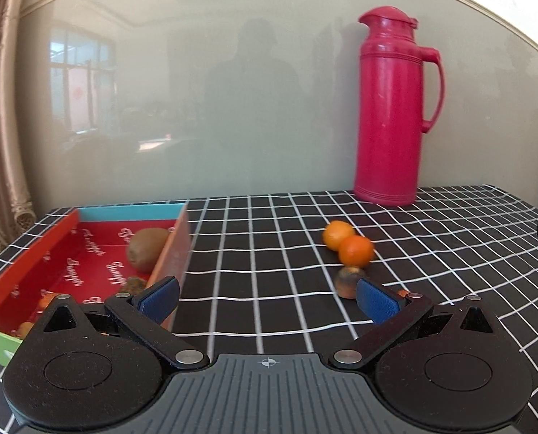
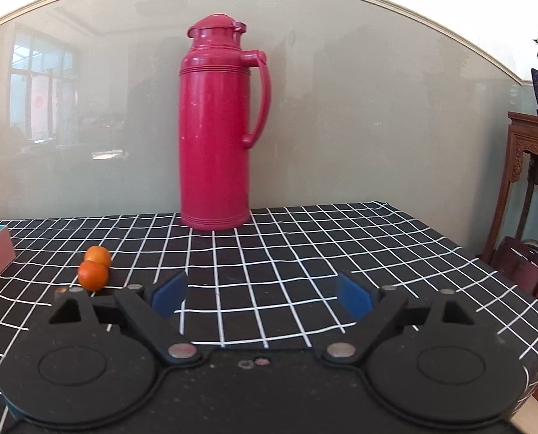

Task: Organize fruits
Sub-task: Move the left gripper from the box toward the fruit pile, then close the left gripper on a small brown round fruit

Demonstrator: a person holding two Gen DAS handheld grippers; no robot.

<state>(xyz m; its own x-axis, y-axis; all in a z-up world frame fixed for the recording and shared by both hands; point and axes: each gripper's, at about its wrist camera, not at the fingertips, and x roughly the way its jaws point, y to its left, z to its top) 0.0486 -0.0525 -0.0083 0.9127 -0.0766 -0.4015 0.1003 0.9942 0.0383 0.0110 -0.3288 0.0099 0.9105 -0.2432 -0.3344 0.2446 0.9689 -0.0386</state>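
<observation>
red tray, repeated white script, unreadable

Left gripper: fills the bottom of the left wrist view, both black linkage arms splayed outward, blue pads far apart at lower centre-left and lower centre-right of the frame. Jaws wide, nothing between the pads.

Right gripper: same pose across the bottom of the right wrist view, blue pads set well apart either side of centre. Jaws spread wide, gap between them empty. Pointing slightly downward. No hand or sleeve visible in either view.
</observation>
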